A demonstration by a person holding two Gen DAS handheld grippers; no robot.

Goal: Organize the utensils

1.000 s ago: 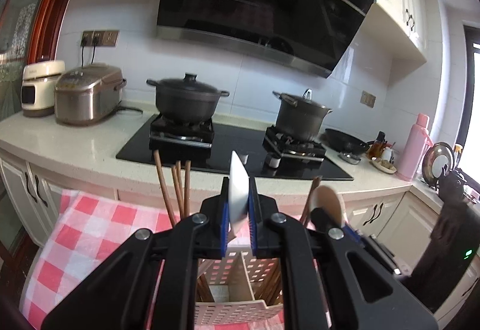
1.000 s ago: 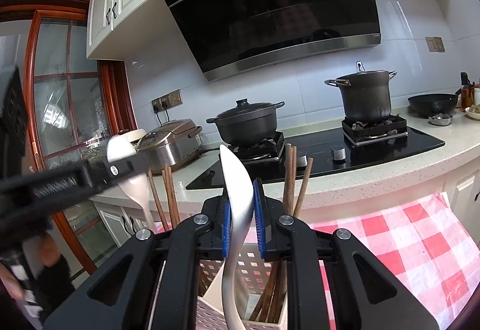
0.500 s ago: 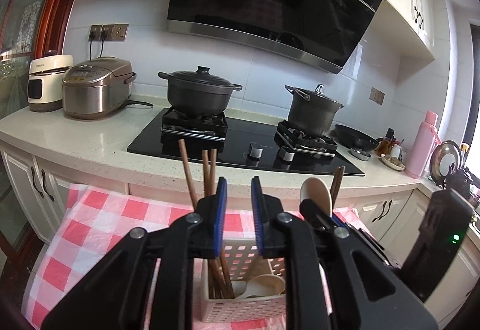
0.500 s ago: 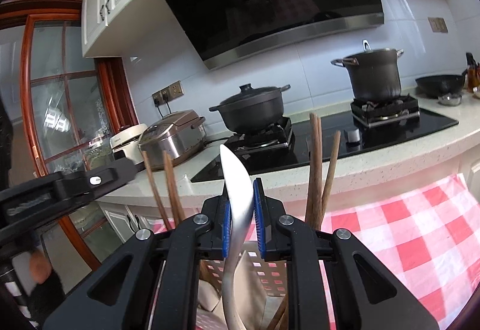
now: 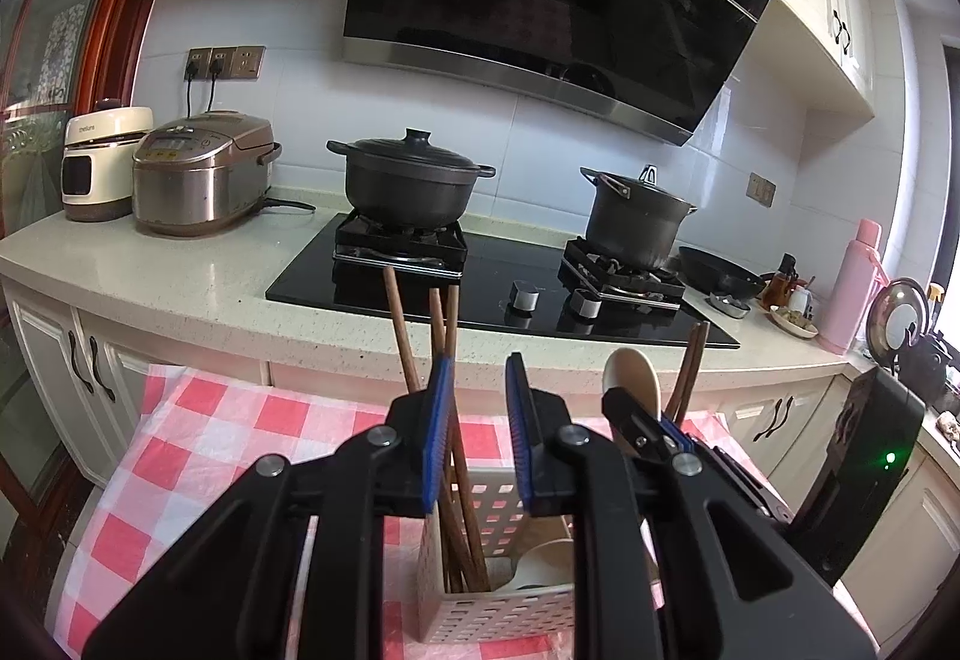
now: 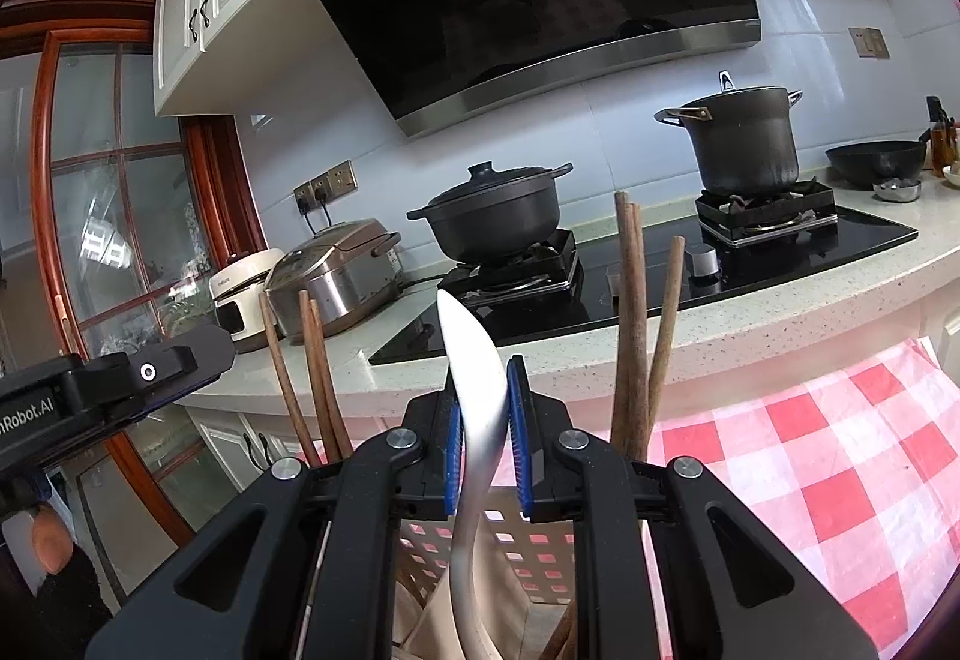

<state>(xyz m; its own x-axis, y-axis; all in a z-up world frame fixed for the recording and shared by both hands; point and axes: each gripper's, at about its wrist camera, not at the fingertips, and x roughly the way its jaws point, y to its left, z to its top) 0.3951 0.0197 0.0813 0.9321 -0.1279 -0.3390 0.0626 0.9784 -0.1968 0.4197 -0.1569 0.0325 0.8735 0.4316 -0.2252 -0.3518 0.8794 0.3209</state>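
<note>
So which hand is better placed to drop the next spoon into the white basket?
The right. Its tool is shut on a white spoon directly over the white basket. The left tool has just been opening and holds nothing.

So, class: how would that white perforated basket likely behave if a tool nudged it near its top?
The basket looks like thin plastic, so probably light. Tall chopsticks rise well above its rim, so it may tip. The checked cloth beneath might slide or bunch.
</note>
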